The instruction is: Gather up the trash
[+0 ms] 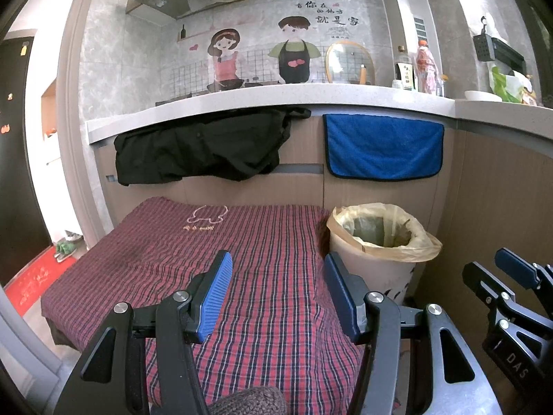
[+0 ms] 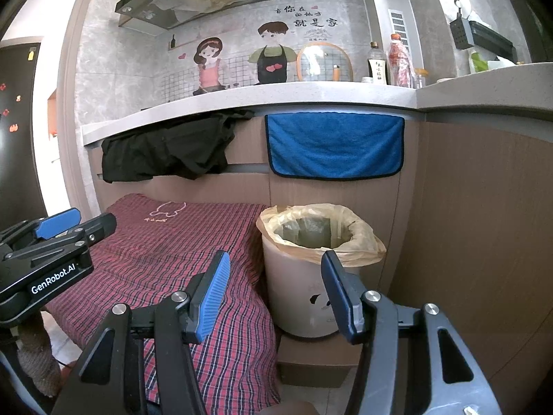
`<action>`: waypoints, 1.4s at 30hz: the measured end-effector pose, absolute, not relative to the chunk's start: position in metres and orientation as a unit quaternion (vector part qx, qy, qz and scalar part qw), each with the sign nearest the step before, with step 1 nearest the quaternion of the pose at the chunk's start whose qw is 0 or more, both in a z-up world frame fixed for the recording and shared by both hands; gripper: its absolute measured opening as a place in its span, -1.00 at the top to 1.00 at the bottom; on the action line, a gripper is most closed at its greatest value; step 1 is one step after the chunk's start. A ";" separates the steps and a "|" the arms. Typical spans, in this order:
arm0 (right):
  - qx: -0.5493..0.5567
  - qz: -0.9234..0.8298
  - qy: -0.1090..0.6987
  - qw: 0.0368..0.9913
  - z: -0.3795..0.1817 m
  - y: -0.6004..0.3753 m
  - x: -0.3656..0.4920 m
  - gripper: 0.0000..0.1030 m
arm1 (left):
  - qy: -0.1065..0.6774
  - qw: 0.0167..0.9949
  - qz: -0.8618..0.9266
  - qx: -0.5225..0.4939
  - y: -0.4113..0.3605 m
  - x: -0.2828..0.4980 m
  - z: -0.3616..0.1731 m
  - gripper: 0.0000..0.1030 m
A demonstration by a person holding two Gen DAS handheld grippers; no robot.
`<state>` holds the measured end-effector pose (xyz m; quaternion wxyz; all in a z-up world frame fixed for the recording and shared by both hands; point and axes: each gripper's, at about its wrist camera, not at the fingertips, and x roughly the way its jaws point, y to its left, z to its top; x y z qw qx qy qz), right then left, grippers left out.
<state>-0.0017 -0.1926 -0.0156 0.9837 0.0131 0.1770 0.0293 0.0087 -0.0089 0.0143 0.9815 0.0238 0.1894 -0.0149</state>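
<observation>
Two handheld grippers hover side by side over a low surface draped in a red plaid cloth [image 1: 249, 259], in a small kitchen. The left gripper [image 1: 276, 283] has its blue-padded jaws spread wide with nothing between them; the right gripper [image 2: 274, 282] is likewise wide and empty. The trash bin [image 2: 304, 276], lined with a yellowish plastic bag [image 2: 359, 245], stands on a low box just beside the cloth's right edge, ahead of the right gripper.

No loose trash is visible on the cloth, so the likeliest slip is a jaw pinching a fold of cloth by mistake. A finger could also catch the bag's loose rim and pull the liner off, or nudge the bin on its perch.
</observation>
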 end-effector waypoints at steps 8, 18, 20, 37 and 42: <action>0.013 0.030 0.177 0.984 -0.016 -0.193 -0.001 -0.01 | 0.191 0.981 -0.016 0.023 -0.009 0.008 0.013 -0.10; 0.012 0.029 0.177 0.984 -0.015 -0.193 -0.002 -0.01 | 0.192 0.981 -0.017 0.023 -0.007 0.008 0.011 -0.10; 0.013 0.029 0.177 0.984 -0.015 -0.193 -0.002 -0.01 | 0.192 0.981 -0.018 0.023 -0.006 0.009 0.012 -0.10; 0.012 0.030 0.177 0.984 -0.015 -0.193 -0.001 -0.01 | 0.192 0.981 -0.019 0.021 -0.002 0.010 0.009 -0.10; 0.012 0.030 0.177 0.984 -0.015 -0.194 0.000 -0.01 | 0.192 0.981 -0.019 0.021 -0.002 0.010 0.010 -0.10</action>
